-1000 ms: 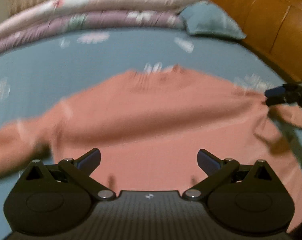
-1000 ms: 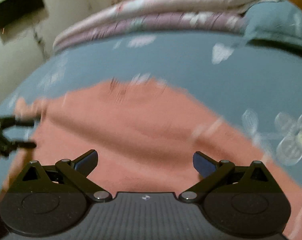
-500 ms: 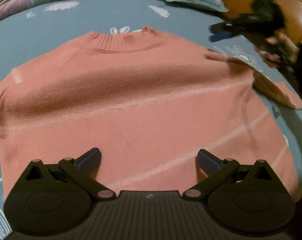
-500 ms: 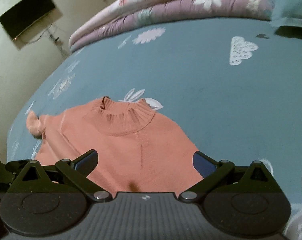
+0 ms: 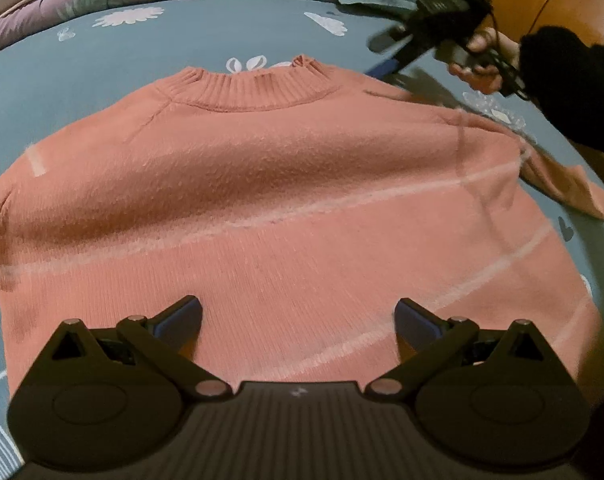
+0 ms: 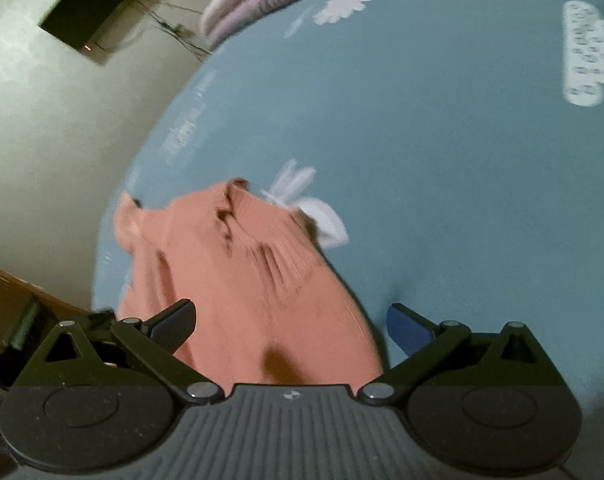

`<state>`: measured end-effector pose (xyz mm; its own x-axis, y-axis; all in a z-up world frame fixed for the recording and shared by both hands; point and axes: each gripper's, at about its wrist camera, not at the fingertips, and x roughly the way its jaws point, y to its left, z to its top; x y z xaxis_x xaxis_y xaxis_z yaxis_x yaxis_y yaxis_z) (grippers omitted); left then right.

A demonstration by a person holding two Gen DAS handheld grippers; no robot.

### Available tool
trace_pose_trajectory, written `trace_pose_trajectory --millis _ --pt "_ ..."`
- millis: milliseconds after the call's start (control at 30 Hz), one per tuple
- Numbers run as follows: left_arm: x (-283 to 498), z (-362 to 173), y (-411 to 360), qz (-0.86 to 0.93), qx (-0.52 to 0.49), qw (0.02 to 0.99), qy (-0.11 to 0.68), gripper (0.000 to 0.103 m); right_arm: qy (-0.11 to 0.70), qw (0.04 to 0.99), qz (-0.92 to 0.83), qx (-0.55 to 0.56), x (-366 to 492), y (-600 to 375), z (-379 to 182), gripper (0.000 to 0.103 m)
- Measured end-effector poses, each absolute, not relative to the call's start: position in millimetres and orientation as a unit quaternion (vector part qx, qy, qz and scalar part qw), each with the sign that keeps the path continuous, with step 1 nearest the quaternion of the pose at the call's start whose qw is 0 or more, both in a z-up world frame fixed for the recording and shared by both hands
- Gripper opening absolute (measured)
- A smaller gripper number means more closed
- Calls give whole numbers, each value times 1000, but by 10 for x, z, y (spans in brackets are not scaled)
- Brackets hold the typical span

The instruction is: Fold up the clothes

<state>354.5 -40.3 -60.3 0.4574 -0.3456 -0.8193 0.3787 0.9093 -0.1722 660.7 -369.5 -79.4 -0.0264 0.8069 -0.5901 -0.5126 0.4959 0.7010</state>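
Salmon-pink knit sweater (image 5: 286,200) lies flat on the blue flowered bed (image 5: 102,64), collar at 12 o'clock, with the left tongs (image 5: 298,314) spread wide and empty over its hem, and the right tongs (image 6: 289,318) gaping empty above its shoulder.
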Motion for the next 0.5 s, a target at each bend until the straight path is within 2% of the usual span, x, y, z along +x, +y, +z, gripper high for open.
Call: trace_pose_trajectory --millis 167,333,500 --pt "3553 -606 -384 -218 14 855 471 102 535 657 489 207 6555 -3981 -920 103" --pt "3570 -621 -382 -220 14 857 466 102 555 640 487 212 6313 -4286 -923 103" --pt "3590 -620 -409 -215 16 858 466 102 548 632 501 223 6429 -4140 -954 103"
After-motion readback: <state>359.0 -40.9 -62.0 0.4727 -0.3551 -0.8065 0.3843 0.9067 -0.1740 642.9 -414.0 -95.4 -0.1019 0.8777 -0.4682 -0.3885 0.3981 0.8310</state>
